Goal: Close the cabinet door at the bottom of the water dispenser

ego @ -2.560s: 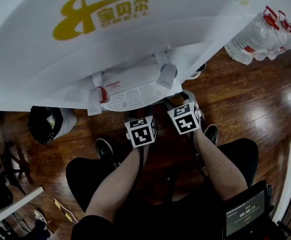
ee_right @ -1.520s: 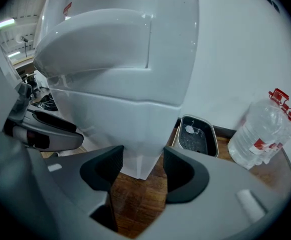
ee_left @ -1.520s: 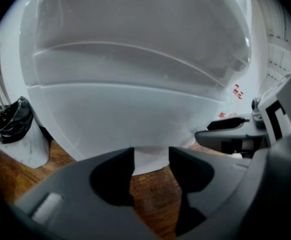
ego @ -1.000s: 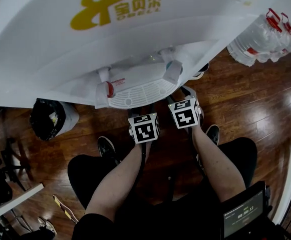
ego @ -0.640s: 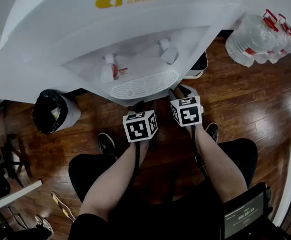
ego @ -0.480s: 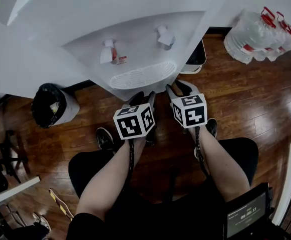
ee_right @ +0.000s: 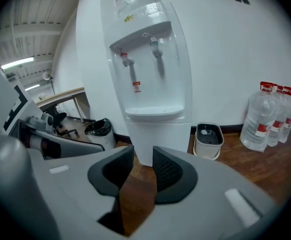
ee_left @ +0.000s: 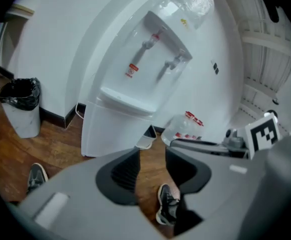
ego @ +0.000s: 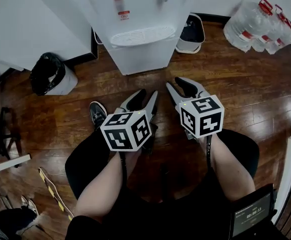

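The white water dispenser (ego: 140, 14) stands at the top of the head view, and its bottom cabinet door (ego: 141, 56) lies flush with the body. Both grippers hang over the wooden floor, well short of the dispenser and touching nothing. My left gripper (ego: 144, 98) points at the door; its jaws have just been closing, a gap still shows and nothing is between them. My right gripper (ego: 179, 87) beside it has also just been closing, with a narrower empty gap. The left gripper view shows the door (ee_left: 110, 129) beyond the left gripper (ee_left: 153, 159); the right gripper view shows the door (ee_right: 160, 139) past the right gripper (ee_right: 142, 159).
A bin with a black bag (ego: 50, 74) stands left of the dispenser, and a small white bin (ego: 191, 34) right of it. Several water bottles (ego: 258, 26) sit at the far right. The person's shoe (ego: 97, 114) rests on the floor below the grippers.
Both grippers have pulled back and risen away from the dispenser, which now sits far off at the top of the head view. Both pairs of jaws stand narrower than before.
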